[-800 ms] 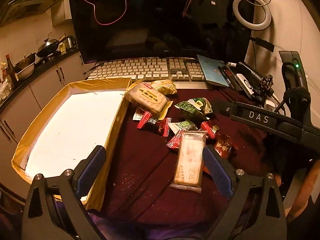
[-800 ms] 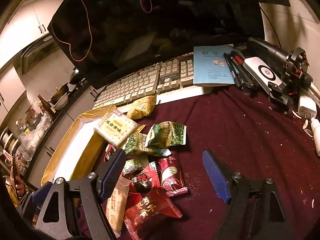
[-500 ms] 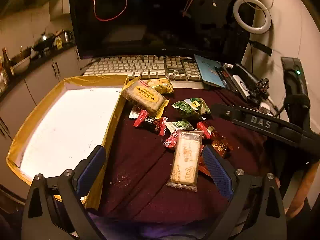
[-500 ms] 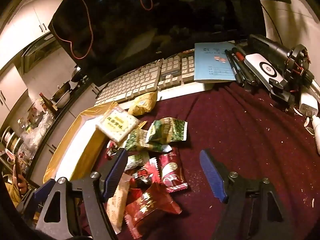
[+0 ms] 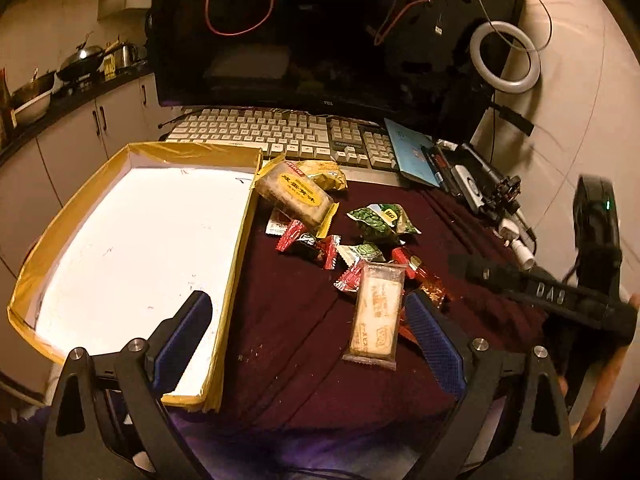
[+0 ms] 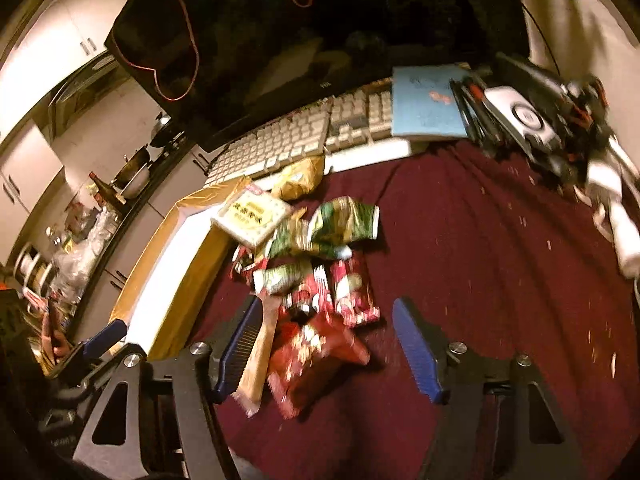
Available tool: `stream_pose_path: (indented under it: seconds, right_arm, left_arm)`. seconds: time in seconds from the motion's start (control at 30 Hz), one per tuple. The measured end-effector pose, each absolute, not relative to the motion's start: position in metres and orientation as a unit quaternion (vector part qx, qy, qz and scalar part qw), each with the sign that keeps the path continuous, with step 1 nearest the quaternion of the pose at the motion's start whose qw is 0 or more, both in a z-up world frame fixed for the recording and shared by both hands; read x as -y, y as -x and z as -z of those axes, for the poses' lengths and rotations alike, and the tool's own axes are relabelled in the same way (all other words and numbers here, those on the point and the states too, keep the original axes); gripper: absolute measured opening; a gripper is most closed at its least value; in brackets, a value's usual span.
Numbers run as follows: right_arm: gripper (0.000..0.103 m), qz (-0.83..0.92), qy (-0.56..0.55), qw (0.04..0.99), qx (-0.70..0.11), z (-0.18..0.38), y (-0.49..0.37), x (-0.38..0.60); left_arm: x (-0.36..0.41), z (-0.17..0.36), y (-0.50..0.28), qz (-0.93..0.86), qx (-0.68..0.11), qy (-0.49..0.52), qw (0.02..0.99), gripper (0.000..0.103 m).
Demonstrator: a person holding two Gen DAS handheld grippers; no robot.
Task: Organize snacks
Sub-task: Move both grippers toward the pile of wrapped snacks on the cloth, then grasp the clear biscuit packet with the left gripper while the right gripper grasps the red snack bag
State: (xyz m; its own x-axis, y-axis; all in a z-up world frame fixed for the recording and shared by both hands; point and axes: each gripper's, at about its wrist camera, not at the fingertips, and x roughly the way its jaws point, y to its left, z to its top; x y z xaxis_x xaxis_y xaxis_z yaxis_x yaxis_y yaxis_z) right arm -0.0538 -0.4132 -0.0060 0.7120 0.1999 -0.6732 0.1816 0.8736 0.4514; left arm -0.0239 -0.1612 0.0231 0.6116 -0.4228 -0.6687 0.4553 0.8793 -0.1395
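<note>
Both sets of jaws wide open, empty; right gripper (image 6: 328, 344) straddles the red snack packet (image 6: 312, 356), closer than left gripper (image 5: 308, 344).

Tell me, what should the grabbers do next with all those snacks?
Probably lower the right gripper onto the red snack packet lying between its open fingers and close. The box holds no snacks, every one is on the cloth, and the left gripper is open too.

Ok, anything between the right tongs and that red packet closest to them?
Nothing visible: the red packet lies on the cloth just ahead of the open right tongs; the long biscuit pack hugs their left finger.
</note>
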Motion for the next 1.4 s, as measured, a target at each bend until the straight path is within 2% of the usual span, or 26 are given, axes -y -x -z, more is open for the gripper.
stream_pose_path:
  seconds: [0.27,0.7,1.27,1.3,1.4]
  right_arm:
    - [0.071,0.039,-0.258,0.872,-0.414,0.013,0.083,0.390]
    - [0.061,0.035,-0.263,0.875,-0.405,0.017,0.084,0.374]
    - [0.063,0.053,-0.270,0.870,-0.409,0.032,0.053,0.370]
    - [0.061,0.058,-0.265,0.870,-0.411,0.034,0.051,0.369]
    - [0.047,0.068,-0.235,0.880,-0.408,0.034,0.049,0.363]
  left_arm:
    - [0.172,-0.018,0.032,0.224,-0.376,-0.050,0.898,0.098]
    - [0.160,-0.019,0.039,0.211,-0.375,-0.043,0.901,0.098]
    - [0.161,-0.018,0.040,0.236,-0.375,-0.038,0.896,0.098]
    - [0.162,-0.018,0.040,0.236,-0.375,-0.039,0.895,0.098]
    - [0.166,-0.017,0.040,0.242,-0.377,-0.042,0.893,0.098]
